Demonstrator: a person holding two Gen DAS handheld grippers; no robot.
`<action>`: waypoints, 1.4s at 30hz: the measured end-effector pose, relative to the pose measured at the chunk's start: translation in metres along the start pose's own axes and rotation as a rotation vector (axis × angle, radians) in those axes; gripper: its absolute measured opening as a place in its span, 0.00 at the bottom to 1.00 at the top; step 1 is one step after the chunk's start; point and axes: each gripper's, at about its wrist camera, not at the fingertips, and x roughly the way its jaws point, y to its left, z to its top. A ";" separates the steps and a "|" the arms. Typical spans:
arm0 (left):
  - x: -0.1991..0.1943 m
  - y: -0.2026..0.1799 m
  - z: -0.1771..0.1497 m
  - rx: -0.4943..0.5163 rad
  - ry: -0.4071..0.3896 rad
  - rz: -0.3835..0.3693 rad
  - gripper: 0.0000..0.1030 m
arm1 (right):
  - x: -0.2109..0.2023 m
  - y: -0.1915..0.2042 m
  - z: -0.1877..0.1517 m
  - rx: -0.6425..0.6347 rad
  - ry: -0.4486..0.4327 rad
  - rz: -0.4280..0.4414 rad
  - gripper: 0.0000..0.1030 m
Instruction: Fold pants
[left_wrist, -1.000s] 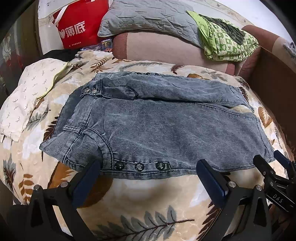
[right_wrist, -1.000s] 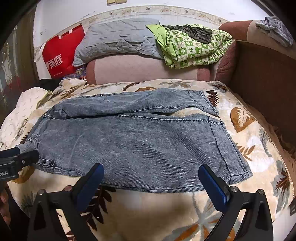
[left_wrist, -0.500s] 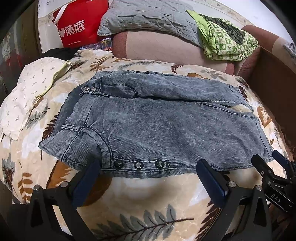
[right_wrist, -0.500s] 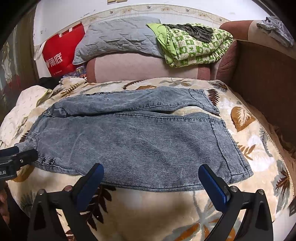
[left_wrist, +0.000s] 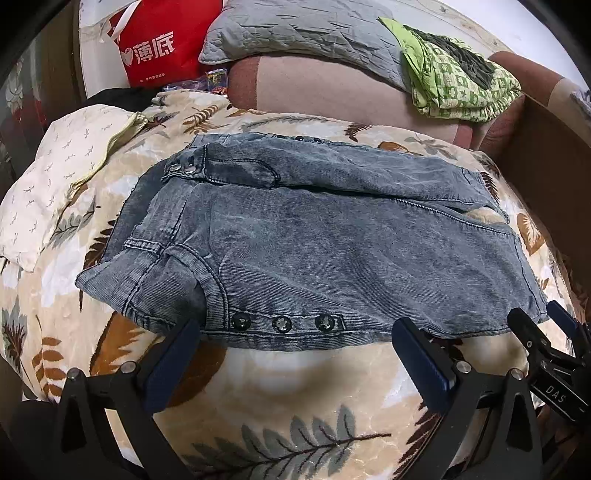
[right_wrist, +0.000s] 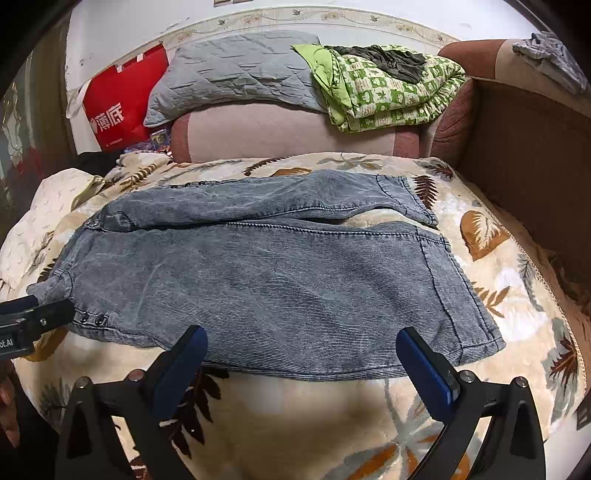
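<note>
Left wrist view shows the pants (left_wrist: 332, 251) spread flat on the leaf-print blanket (left_wrist: 280, 398) of a bed, their long axis running side to side across the frame, with the waistband (left_wrist: 122, 266) at the left and the leg hems toward the right. The near leg lies just ahead of the left gripper (left_wrist: 291, 354), whose blue pads stand wide apart and hold nothing; its fingertips flank the row of three snaps (left_wrist: 282, 324) on the near edge, close to the cloth but not closed on it. From the right wrist view the same garment stretches across, the near hem (right_wrist: 465, 306) ending toward the right, and the right gripper (right_wrist: 301, 358) also gapes wide and empty just short of the near edge, roughly at mid-leg to hem. So each gripper faces the long near side squarely, the left nearer the waist end, the right nearer the hem end; the right one's tip shows at the right margin of the left view, beside the hem corner. The far leg (right_wrist: 266, 199) lies parallel behind the near one, slightly splayed at the hem so a sliver of blanket shows between them. A fold along the length would seem to call for lifting this near edge at both ends and carrying it away over the far leg; a fold across would bring hem toward waist instead. A grey pillow (right_wrist: 236, 74), a green quilt (right_wrist: 388, 96) and a red bag (right_wrist: 122, 107) sit well behind.
</note>
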 end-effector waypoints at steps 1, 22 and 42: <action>0.000 0.000 0.000 -0.001 0.000 -0.001 1.00 | 0.000 0.000 0.000 0.002 0.000 0.001 1.00; 0.005 0.173 -0.012 -0.538 0.041 0.015 1.00 | 0.021 -0.164 -0.036 0.806 0.187 0.223 0.98; 0.041 0.196 -0.010 -0.559 0.065 0.011 1.00 | 0.060 -0.238 -0.035 0.992 0.190 0.177 0.49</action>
